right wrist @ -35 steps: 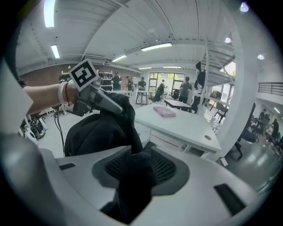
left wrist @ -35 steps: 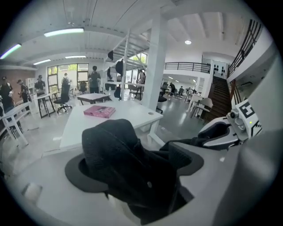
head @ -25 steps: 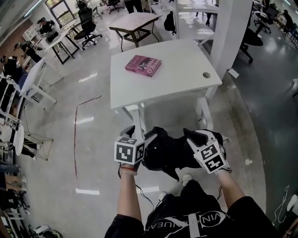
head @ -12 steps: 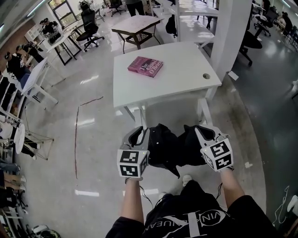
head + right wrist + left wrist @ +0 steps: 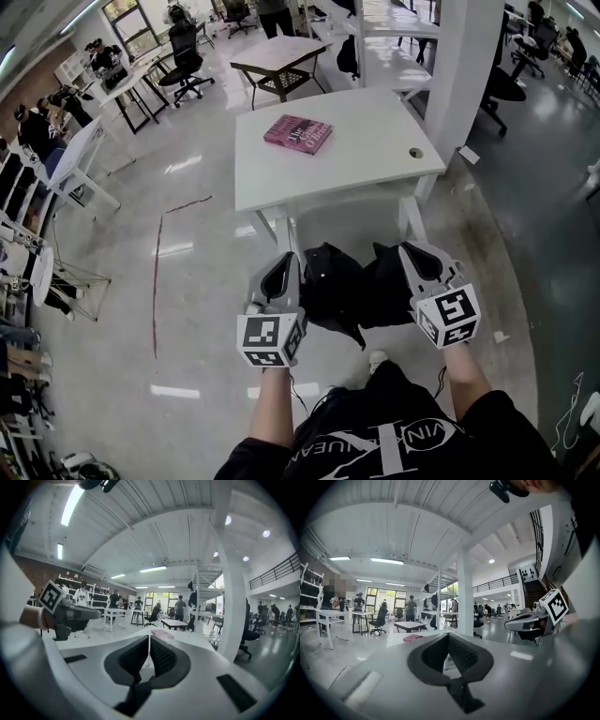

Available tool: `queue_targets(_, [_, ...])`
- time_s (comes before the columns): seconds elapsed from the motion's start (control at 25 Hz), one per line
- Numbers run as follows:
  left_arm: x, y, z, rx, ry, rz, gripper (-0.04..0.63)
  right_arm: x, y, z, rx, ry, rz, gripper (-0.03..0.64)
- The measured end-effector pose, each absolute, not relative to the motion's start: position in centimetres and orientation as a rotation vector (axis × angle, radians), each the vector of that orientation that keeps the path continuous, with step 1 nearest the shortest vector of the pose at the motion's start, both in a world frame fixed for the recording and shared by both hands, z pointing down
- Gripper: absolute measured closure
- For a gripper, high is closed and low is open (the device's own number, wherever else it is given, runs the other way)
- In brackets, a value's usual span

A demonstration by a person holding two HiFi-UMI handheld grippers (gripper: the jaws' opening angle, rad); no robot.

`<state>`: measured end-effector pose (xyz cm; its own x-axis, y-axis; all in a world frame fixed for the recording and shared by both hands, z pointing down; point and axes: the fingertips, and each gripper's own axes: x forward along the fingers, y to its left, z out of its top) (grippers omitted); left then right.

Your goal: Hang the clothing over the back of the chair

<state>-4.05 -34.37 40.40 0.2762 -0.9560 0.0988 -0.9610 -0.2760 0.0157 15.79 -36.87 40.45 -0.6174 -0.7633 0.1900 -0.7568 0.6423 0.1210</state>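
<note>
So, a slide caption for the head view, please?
Left gripper and right gripper, jaws just closed, hold a black garment before a white table bearing a pink book.

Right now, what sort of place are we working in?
Probably a big open-plan office or lab hall: white desks, rolling office chairs on a polished floor, and a mezzanine railing overhead.

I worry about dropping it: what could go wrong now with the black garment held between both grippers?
The left gripper and right gripper, jaws just closed, each seem to pinch only a small fold of the black garment; it could slip out. The garment sags between them near a leg of the white table and might snag.
</note>
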Motion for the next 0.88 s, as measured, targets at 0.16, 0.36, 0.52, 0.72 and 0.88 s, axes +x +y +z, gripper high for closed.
queue_targets(0.16, [-4.3,-33.1,39.7,2.484,-1.881,0.098,0.584,15.8,-35.6,38.9,1.293,-2.703,-0.069,0.597])
queue_targets(0.36, [-4.7,-31.4,38.9,2.486,-1.927,0.06,0.584,15.8,-34.3,37.6,1.324,-2.734,-0.088,0.597])
queue_targets(0.52, [-5.4,-30.1,38.8,2.478,-1.964,0.042,0.584,15.5,-33.3,37.1,1.347,-2.76,-0.104,0.598])
queue_targets(0.72, [-6.3,-28.7,38.9,2.462,-1.984,0.003,0.584,14.9,-31.9,36.9,1.353,-2.777,-0.113,0.598])
queue_targets(0.88, [-6.5,-28.0,39.3,2.442,-1.968,-0.012,0.584,14.5,-31.1,37.1,1.356,-2.777,-0.123,0.598])
